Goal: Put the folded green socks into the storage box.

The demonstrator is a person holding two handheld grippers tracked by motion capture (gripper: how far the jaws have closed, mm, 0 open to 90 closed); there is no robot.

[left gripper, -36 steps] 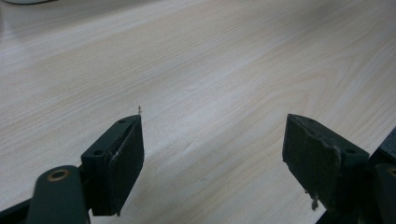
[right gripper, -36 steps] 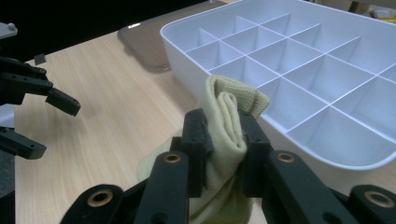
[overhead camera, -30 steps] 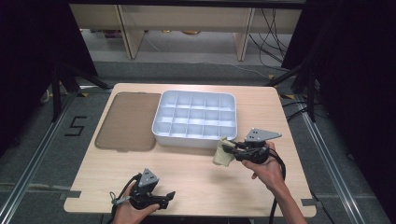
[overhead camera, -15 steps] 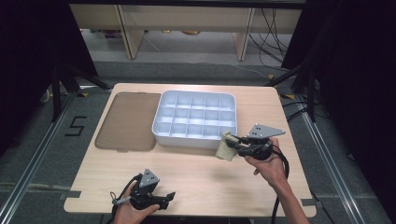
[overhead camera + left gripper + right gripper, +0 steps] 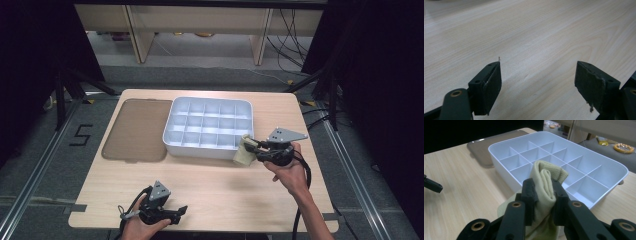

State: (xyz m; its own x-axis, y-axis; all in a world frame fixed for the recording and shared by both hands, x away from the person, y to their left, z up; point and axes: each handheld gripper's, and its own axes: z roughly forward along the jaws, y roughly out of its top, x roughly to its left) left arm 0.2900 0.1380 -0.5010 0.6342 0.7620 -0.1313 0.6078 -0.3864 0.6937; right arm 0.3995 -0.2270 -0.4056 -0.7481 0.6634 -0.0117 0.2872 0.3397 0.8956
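Note:
A rolled pale yellow-green cloth (image 5: 545, 185) is pinched between the jaws of my right gripper (image 5: 544, 192), which is shut on it. In the high view that cloth (image 5: 243, 151) hangs just off the near right corner of the white divided box (image 5: 209, 126), with the right gripper (image 5: 256, 149) pointing left toward the box. The box's compartments (image 5: 564, 163) lie right behind the cloth and hold nothing. My left gripper (image 5: 177, 212) rests low near the table's front edge, its jaws open over bare wood (image 5: 537, 75).
A brown lid (image 5: 135, 129) lies flat left of the box. Light wooden table (image 5: 225, 190) has free room in front of the box. Shelving and cables stand beyond the far edge. Floor tape and rails run along the left.
My right gripper has carried the cloth slightly up and toward the box's near right corner. The left gripper has stayed put.

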